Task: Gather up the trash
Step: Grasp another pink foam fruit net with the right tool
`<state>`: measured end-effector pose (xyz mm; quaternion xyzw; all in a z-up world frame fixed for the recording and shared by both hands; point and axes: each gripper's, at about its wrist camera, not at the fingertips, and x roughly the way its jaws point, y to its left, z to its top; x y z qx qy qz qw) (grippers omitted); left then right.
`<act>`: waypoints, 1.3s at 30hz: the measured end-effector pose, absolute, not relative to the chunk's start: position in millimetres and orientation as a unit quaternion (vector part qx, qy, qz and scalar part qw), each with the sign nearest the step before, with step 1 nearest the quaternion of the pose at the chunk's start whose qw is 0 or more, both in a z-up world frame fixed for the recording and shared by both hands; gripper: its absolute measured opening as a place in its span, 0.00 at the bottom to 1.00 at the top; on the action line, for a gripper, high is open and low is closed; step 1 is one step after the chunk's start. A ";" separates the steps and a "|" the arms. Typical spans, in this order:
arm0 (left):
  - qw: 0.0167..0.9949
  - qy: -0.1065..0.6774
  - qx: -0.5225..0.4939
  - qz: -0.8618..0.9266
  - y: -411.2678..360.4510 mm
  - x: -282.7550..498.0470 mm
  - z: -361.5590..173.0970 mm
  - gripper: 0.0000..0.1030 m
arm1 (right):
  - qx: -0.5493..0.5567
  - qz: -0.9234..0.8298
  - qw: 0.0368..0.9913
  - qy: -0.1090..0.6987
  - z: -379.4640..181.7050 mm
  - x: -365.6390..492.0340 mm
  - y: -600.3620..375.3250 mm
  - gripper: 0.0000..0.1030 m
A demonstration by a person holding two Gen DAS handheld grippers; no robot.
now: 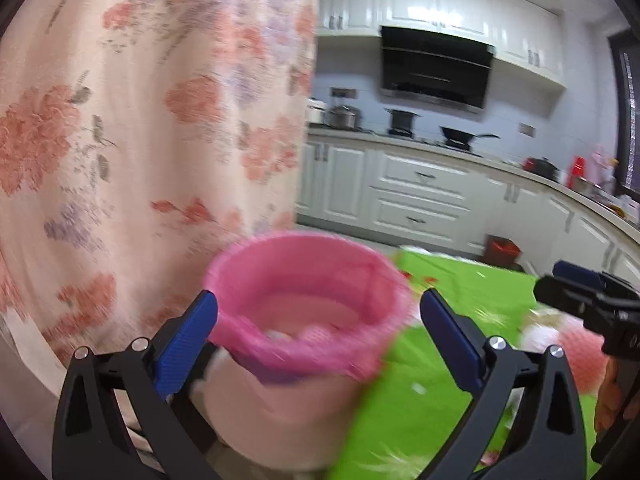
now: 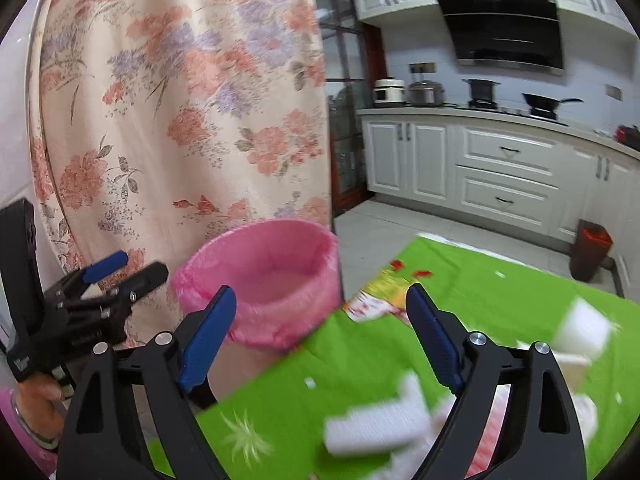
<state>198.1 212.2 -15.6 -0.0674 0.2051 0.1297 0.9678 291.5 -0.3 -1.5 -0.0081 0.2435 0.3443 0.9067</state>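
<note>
A waste bin with a pink bag liner [image 1: 308, 304] stands at the left edge of a green-covered table [image 1: 448, 312]. It also shows in the right wrist view [image 2: 260, 284]. My left gripper [image 1: 316, 340] is open, its blue fingers on either side of the bin, empty. My right gripper [image 2: 320, 336] is open and empty above the table's corner. White foam scraps [image 2: 376, 428] lie on the cloth just below it, another white piece [image 2: 584, 328] to the right. The right gripper shows in the left view [image 1: 576, 292], the left gripper in the right view [image 2: 116, 276].
A floral curtain [image 1: 152, 120] hangs right behind the bin. White kitchen cabinets [image 2: 500, 168] with pots on the counter line the far wall. A dark bin with a red liner [image 2: 592, 252] stands on the floor. Pink netting [image 1: 576, 344] lies on the table.
</note>
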 end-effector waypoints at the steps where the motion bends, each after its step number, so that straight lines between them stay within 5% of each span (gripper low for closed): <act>1: 0.968 0.213 -0.070 0.113 200.6 194.9 -18.9 0.95 | -0.006 0.340 0.908 0.244 -1.5 287.5 -8.8 0.79; 12: 0.966 0.231 -0.063 0.092 131.4 176.5 -44.5 0.95 | -0.001 0.257 0.934 0.247 -20.3 259.5 -112.2 0.81; 31: 0.972 0.228 -0.020 0.061 87.7 162.8 -49.8 0.95 | -0.026 0.251 0.933 0.256 -58.1 256.4 -115.0 0.80; 37: 0.971 0.231 -0.029 0.059 92.0 161.4 -48.3 0.95 | -0.037 0.255 0.927 0.272 -71.1 263.3 -111.4 0.66; 39: 0.970 0.233 -0.028 0.062 93.4 160.6 -49.5 0.95 | -0.040 0.257 0.924 0.282 -78.8 262.6 -111.1 0.49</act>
